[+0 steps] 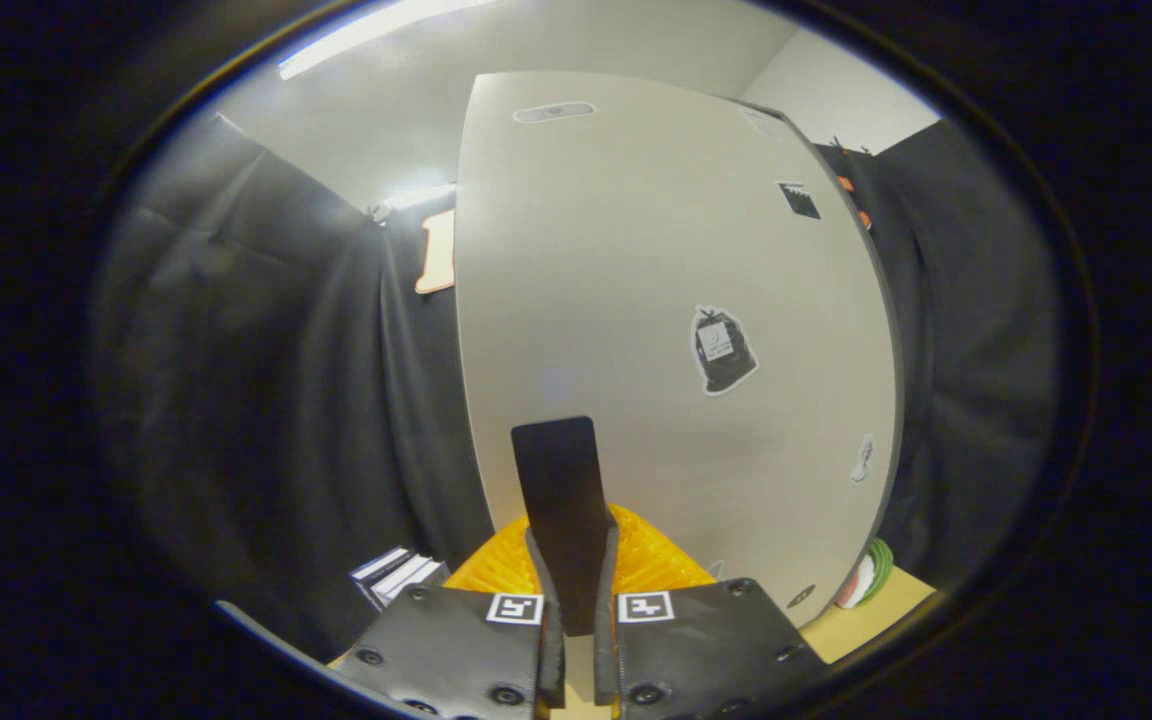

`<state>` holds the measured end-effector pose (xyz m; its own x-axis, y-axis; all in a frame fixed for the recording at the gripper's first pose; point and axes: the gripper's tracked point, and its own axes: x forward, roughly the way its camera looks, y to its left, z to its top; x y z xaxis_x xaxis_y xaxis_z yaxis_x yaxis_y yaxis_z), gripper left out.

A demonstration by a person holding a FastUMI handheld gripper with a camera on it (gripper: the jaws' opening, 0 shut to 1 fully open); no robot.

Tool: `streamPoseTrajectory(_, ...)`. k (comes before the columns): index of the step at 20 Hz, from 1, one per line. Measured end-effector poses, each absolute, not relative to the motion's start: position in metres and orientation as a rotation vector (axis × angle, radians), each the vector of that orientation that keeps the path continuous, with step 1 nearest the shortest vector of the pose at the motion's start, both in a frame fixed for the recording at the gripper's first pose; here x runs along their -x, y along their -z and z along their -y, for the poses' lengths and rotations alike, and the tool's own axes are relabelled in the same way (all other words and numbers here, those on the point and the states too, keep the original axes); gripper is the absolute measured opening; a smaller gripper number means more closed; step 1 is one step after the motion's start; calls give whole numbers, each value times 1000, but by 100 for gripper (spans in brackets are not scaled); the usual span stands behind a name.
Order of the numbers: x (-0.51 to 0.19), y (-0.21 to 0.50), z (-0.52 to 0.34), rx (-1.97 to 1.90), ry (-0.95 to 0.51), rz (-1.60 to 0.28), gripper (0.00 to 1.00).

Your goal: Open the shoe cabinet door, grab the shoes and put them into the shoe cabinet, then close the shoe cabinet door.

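Pale cabinet door (656, 330) ahead — tongs (579, 590) clamp a dark flat tab (561, 500), orange object (646, 560) half-hidden.

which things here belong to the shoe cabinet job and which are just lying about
Job:
- tall pale grey cabinet door, closed, just ahead
- gripper, fingers shut on a flat dark tab

Lying about:
- ribbed orange plastic item behind the fingers
- small stack of white and dark booklets
- stickers on the door, such as the black bag one

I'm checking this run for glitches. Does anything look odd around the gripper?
Yes: the gripper is shut on a flat dark strip, standing up before the cabinet door, not a shoe.
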<state>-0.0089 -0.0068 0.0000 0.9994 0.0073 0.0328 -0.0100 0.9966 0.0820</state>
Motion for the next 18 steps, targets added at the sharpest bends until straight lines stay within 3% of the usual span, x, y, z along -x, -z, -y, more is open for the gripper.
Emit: streamPoseTrajectory(18, 13, -10, 18, -89, -106, 18, 13)
